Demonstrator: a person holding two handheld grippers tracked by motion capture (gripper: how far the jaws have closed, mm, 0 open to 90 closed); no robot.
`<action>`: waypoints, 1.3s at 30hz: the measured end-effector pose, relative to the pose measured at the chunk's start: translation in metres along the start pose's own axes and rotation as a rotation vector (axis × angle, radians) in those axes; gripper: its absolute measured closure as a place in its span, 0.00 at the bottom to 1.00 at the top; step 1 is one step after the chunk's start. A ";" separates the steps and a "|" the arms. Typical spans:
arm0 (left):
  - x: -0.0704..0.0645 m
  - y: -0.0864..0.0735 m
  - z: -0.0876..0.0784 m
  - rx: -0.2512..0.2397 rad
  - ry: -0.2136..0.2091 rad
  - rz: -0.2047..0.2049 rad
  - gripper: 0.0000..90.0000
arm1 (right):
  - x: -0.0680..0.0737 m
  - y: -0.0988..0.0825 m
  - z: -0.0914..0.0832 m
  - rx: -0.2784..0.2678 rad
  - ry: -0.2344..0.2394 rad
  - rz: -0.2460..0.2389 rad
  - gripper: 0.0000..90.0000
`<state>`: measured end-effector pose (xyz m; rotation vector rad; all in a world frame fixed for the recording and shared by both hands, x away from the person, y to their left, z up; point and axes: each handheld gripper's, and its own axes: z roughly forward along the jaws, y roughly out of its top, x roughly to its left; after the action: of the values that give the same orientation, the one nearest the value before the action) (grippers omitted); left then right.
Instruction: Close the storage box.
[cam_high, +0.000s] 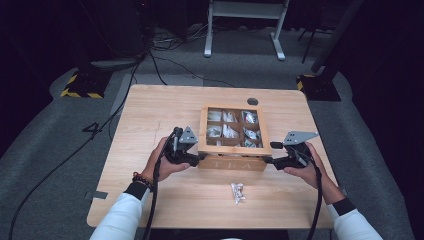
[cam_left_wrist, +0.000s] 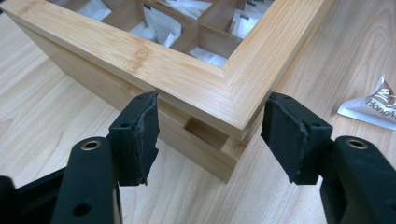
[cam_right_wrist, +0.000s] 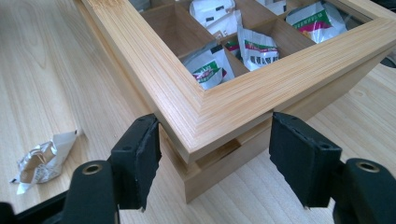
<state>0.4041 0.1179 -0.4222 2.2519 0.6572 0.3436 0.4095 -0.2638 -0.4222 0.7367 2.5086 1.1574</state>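
A wooden tea box (cam_high: 234, 145) with a framed lid is seen near the middle of a pale wooden tabletop (cam_high: 150, 110). Through the lid, the compartments are seen to be filled with small white tea packets (cam_high: 229, 131).

The left gripper (cam_high: 196, 159) is held at the box's near left corner, and the right gripper (cam_high: 269, 160) at its near right corner, each by a hand coming in from the bottom edge. In the left gripper view, the jaws are spread on either side of the box corner (cam_left_wrist: 236, 128), with the lid's mitred corner between them; no pad is seen pressing on the wood. In the right gripper view, the jaws are likewise spread around the other corner (cam_right_wrist: 194, 154), and the lid is seen slightly raised above the base.

A loose crumpled packet (cam_high: 237, 192) is lying on the tabletop just in front of the box.
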 end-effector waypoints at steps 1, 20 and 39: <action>0.000 -0.001 0.001 0.001 -0.002 -0.003 0.42 | 0.001 -0.001 0.001 0.003 -0.003 -0.005 0.39; -0.004 -0.005 -0.001 -0.054 -0.012 -0.002 0.46 | 0.004 -0.007 -0.003 -0.033 0.025 0.004 0.53; -0.007 -0.005 -0.004 -0.027 0.027 0.003 0.38 | 0.006 -0.006 -0.004 -0.022 0.006 -0.010 0.45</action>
<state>0.3948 0.1199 -0.4234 2.2266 0.6590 0.3824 0.4013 -0.2662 -0.4242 0.7148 2.4968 1.1838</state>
